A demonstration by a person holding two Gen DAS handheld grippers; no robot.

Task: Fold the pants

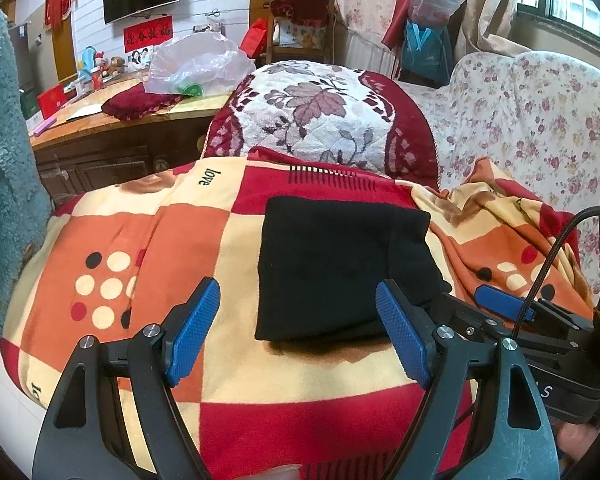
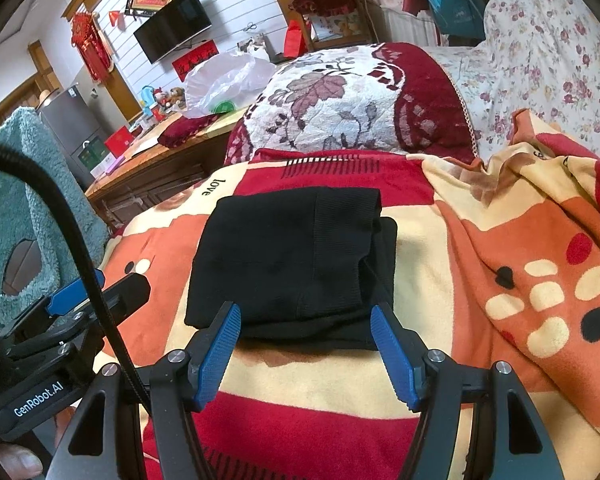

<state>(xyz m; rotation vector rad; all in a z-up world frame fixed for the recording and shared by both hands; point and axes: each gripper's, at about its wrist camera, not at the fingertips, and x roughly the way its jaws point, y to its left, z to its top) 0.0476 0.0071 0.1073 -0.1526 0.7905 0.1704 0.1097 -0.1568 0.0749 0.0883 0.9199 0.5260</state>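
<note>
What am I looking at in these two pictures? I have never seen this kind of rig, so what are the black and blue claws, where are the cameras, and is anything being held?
There is no robot. A person holds a hand-operated gripper in each hand, and each one carries a wide-angle camera looking forward along its two blue-padded fingers. One picture comes from the left gripper, the other from the right gripper; each view also catches the other tool at its edge. Both grippers are open and hold nothing. Just ahead of them lie black pants, already folded into a compact rectangle, on a red, orange and cream checked blanket. Behind it is a floral cushion, with a flowered sofa cover to the side.
</note>
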